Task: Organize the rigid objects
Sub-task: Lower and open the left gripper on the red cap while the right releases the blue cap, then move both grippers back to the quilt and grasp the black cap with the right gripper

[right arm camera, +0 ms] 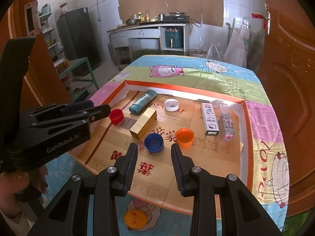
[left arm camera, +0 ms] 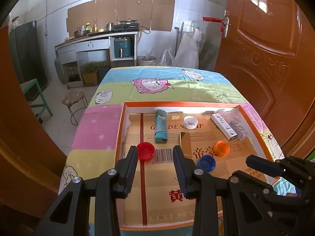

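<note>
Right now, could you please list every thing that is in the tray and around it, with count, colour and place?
tray: 1, orange rim, on the cartoon cloth
bottle caps: 4; red left, blue and orange near, white far
gold box: 1, centre
teal lighter: 1, far left
white lighter: 1, right
clear patterned lighter: 1, far right
left hand-held gripper: black, open, empty
right hand-held gripper: black, open, empty

A cartoon-sheep cloth (left arm camera: 122,90) covers the table; behind stand a round stool (left arm camera: 73,98), a teal air fryer (left arm camera: 122,47), a dark fridge (right arm camera: 78,35); a brown door (left arm camera: 265,59) at right.
</note>
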The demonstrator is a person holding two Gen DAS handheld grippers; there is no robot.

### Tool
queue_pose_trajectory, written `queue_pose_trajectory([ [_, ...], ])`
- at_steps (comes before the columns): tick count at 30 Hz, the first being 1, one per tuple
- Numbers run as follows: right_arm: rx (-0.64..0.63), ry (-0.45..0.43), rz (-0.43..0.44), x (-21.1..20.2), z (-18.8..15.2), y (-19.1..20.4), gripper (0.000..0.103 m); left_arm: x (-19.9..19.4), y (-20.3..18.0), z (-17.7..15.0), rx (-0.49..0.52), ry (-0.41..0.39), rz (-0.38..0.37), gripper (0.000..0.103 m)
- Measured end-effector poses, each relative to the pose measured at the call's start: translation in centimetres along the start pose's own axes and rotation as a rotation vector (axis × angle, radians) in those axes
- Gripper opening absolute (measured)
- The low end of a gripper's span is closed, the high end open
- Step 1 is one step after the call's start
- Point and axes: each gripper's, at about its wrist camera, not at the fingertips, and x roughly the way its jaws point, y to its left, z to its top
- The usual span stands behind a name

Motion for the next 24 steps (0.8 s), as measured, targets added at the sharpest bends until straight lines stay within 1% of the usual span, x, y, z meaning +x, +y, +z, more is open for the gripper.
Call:
queue_pose_trajectory([
  [11, -0.001, -0.027, -0.007, -2.8, -0.7, 0.7, 0.036, -3.2, -0.6, -0.6, 0.011, -0.033, -0.007, 0.037],
  [24, 0.008, -0.055, -0.027, -6.4, -2.4, 1.6, 0.036, -7.1, -0.5, -2.2, 0.013, -0.07, -0.011, 0.037],
])
